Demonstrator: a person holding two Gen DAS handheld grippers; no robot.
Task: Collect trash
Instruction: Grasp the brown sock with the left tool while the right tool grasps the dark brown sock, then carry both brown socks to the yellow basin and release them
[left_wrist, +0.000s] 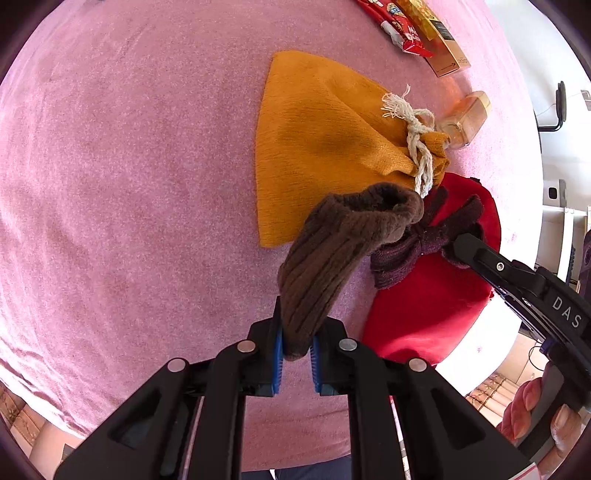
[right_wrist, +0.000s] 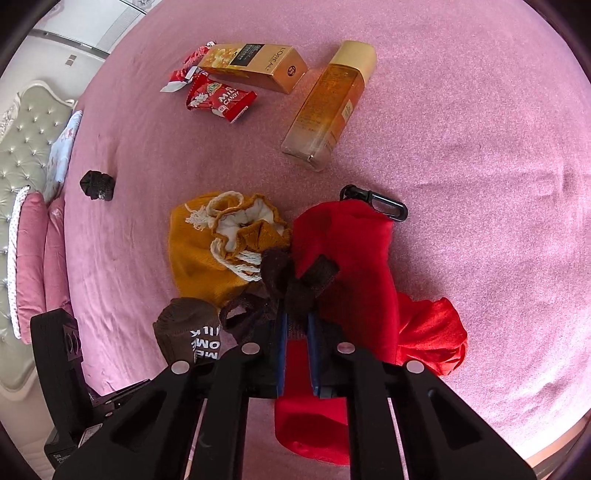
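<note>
with the left gripper (left_wrist: 297, 345) clamped on the brown sock's (left_wrist: 332, 251) toe and the right gripper (right_wrist: 296, 325) pinching its knotted cuff over the red bag (right_wrist: 347, 251), pulling apart could tighten the knot or drag the bag along the pink bedspread (right_wrist: 480, 147).

You have two grippers in view: the left gripper (left_wrist: 297, 350) and the right gripper (right_wrist: 297, 328). You have two drawstring bags, one mustard bag (right_wrist: 199, 243) and one red bag (right_wrist: 354, 251). There are two socks, one brown sock (left_wrist: 332, 251) and one dark purple sock (left_wrist: 424, 243). You also see one bottle (right_wrist: 328, 103), one gold box (right_wrist: 255, 64), two red candy wrappers (right_wrist: 221, 99) and one black scrunchie (right_wrist: 96, 185).
</note>
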